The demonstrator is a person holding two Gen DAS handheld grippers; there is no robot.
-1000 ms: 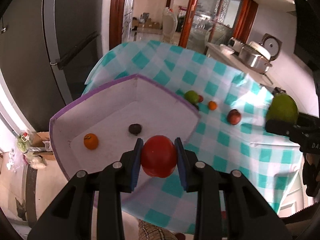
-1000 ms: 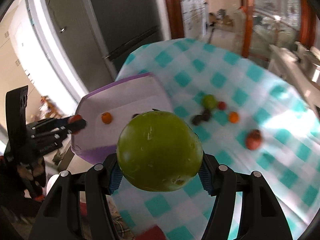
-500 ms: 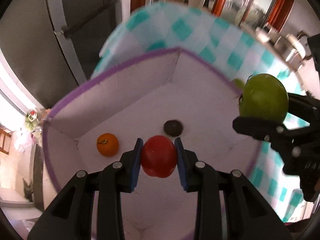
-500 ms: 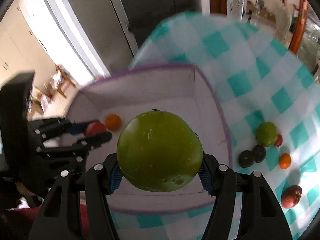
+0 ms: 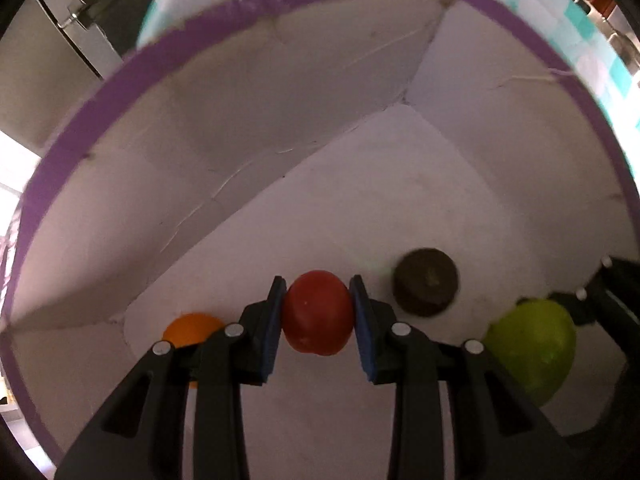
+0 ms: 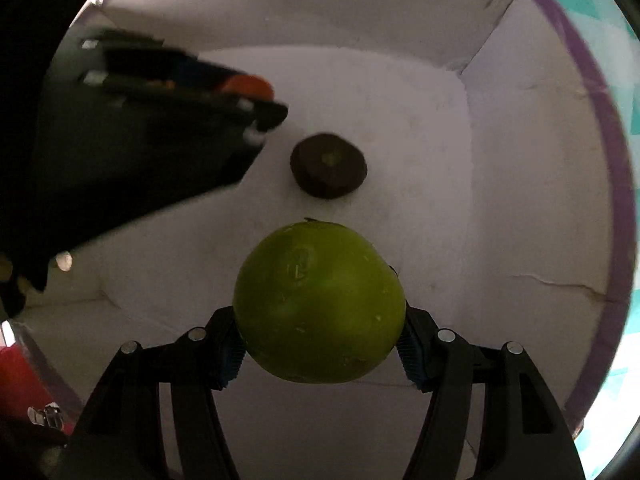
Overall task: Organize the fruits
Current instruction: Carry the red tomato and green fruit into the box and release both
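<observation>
Both grippers are low inside a white box with a purple rim (image 5: 120, 68). My left gripper (image 5: 318, 314) is shut on a red fruit (image 5: 318, 312) just above the box floor. My right gripper (image 6: 320, 320) is shut on a large green fruit (image 6: 320, 304), which also shows at the right of the left wrist view (image 5: 532, 348). A dark brown fruit (image 5: 426, 288) lies on the box floor between the two grippers; it also shows in the right wrist view (image 6: 328, 164). A small orange fruit (image 5: 190, 328) lies on the floor, partly hidden behind my left gripper's left finger.
The box walls (image 6: 520, 100) close in on all sides. The teal checked tablecloth (image 5: 592, 20) shows beyond the rim at the upper right. A dark cabinet (image 5: 60, 40) stands behind at the upper left.
Both grippers have moved from above the table down into the box with their fruits still held. The box now fills both views.
</observation>
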